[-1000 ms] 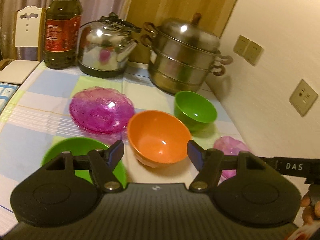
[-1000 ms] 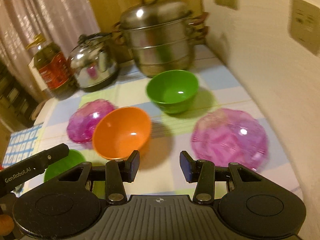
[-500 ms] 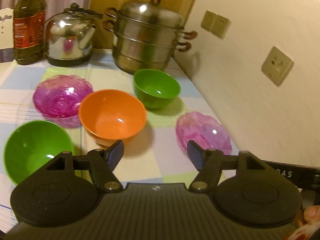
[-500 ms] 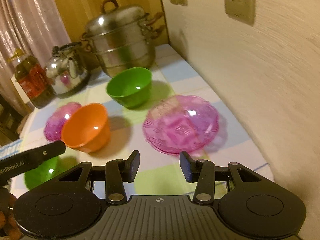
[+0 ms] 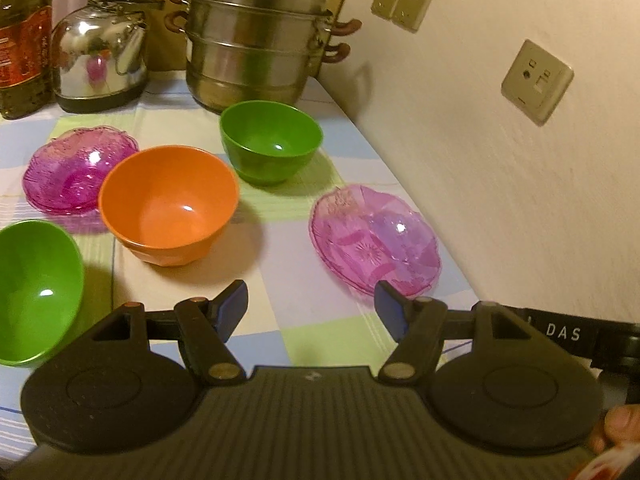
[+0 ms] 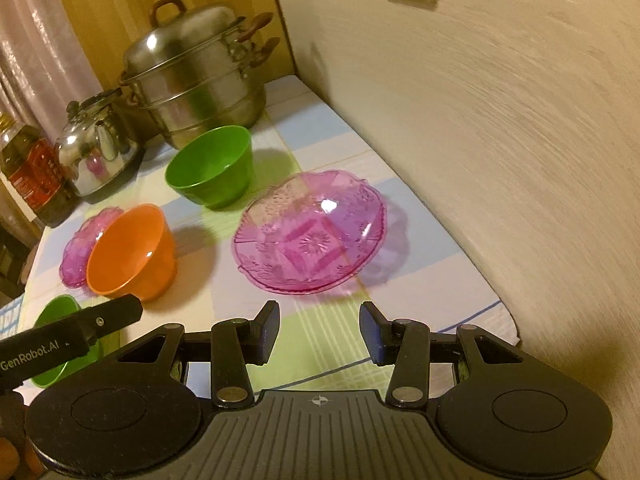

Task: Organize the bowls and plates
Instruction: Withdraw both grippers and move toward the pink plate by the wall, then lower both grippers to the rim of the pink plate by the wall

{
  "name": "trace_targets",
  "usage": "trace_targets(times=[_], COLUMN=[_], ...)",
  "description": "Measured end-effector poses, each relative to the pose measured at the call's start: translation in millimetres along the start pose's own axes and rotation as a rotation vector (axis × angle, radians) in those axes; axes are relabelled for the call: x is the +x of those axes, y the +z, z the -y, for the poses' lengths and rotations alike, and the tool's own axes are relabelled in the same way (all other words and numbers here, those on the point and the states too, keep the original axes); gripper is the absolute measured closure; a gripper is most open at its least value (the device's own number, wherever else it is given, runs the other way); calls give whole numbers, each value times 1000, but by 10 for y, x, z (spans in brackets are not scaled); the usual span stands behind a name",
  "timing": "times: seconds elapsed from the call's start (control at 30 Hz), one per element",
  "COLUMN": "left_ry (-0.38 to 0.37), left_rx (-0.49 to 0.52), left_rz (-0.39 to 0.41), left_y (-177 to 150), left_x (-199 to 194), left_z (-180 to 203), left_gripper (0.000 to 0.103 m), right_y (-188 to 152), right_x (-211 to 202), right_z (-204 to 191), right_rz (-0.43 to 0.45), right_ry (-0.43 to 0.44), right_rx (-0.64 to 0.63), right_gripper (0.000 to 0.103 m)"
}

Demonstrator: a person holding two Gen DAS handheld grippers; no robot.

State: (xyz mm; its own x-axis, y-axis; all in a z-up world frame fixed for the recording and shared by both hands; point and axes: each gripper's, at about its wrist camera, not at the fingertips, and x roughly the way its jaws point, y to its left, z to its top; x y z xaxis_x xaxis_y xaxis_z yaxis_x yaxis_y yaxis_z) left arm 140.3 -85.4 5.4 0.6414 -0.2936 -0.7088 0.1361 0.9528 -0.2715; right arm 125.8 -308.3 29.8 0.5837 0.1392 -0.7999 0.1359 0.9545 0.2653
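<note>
A pink glass plate (image 6: 310,232) lies near the wall, just ahead of my open, empty right gripper (image 6: 318,332); it also shows in the left wrist view (image 5: 376,238). An orange bowl (image 5: 168,204) sits mid-table, a green bowl (image 5: 270,140) behind it, another green bowl (image 5: 34,288) at the near left, and a second pink plate (image 5: 76,170) at the far left. My left gripper (image 5: 312,312) is open and empty, hovering over bare cloth between the orange bowl and the near pink plate.
A steel steamer pot (image 5: 256,36), a kettle (image 5: 98,50) and an oil bottle (image 5: 22,40) stand along the back of the table. The wall (image 5: 500,160) with sockets runs close along the right. The table's front edge (image 6: 472,316) is near the right gripper.
Both grippers have swung to the right, toward the pink plate by the wall. The plate now sits larger and closer ahead of the right gripper. Both stay open.
</note>
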Motion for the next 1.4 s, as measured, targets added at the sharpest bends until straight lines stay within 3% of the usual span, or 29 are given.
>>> trace_targets(times=[1.0,1.4], left_ry=[7,-4], left_rx=[-33,-126], left_rz=[-59,-69], left_y=[45,86], left_x=[782,1226], left_z=[222,176], left_gripper=[37,48], right_y=[168,363], right_x=[502,872], right_z=[522,560], right_rz=[-17,-10], right_ry=[-20,-19], right_rx=[96,61], right_gripper=[58,59])
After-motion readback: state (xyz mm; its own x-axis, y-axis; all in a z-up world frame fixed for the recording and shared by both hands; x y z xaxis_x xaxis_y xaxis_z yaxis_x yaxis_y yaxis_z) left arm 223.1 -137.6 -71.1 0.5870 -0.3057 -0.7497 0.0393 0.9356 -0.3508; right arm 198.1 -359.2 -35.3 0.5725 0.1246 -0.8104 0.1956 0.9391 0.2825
